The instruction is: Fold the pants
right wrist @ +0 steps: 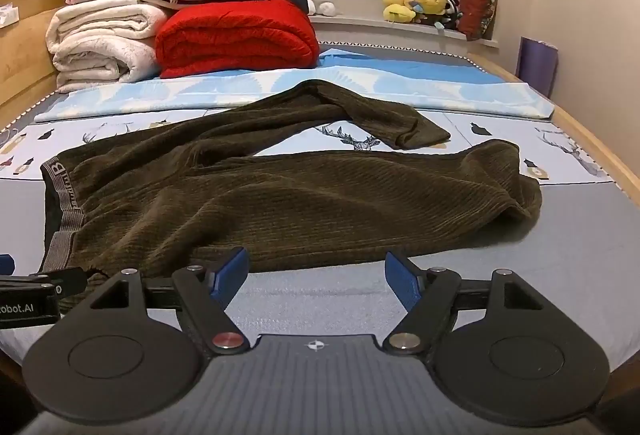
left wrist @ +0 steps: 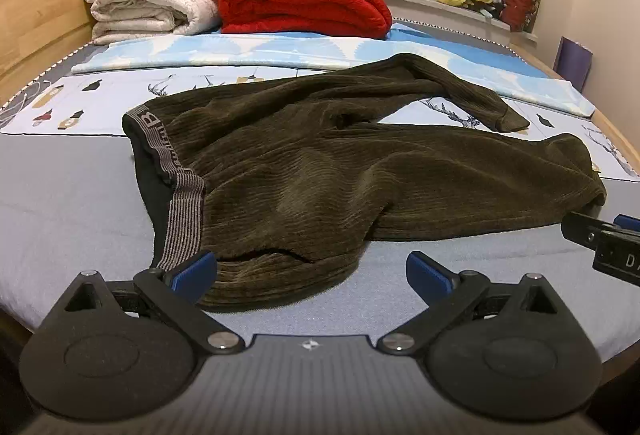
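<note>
Fingers [left wrist: 192, 273] of the left gripper [left wrist: 311, 271] and right gripper [right wrist: 316, 273] gape wide, empty; dark olive corduroy pants [left wrist: 340, 171] sprawl at twelve o'clock on the bed [left wrist: 60, 195].

The pants [left wrist: 340, 171] hide their far leg's start under a fold, the waistband lettering [left wrist: 154, 131] is too small to read, and the right gripper [left wrist: 612, 243] runs off the picture's edge.
</note>
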The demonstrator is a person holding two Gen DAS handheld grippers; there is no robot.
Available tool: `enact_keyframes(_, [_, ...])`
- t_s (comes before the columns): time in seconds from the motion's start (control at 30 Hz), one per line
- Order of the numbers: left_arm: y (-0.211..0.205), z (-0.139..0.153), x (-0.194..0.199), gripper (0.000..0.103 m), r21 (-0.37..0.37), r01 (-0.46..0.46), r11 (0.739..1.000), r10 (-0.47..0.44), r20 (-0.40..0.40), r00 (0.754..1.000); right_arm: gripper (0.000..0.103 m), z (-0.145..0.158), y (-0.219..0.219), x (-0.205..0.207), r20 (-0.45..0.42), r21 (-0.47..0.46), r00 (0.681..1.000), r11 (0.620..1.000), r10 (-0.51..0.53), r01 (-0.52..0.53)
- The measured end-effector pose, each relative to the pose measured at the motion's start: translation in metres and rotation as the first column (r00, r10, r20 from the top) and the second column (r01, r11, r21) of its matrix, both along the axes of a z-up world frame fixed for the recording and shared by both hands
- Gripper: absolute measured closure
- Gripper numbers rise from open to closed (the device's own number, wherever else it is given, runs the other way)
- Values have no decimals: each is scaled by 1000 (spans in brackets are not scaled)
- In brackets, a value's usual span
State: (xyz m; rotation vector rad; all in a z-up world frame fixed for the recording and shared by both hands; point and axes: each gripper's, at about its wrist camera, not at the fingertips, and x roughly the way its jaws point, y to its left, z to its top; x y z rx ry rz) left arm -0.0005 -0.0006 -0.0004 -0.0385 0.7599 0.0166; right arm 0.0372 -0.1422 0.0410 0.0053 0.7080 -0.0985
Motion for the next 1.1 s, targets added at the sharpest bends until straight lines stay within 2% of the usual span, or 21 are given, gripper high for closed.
enact_keyframes(1.1, [-3, 3, 0, 1, 9, 9, 1000, -9, 30, 999, 26, 0, 3, 1, 4, -8, 1000, 1000, -11, 11])
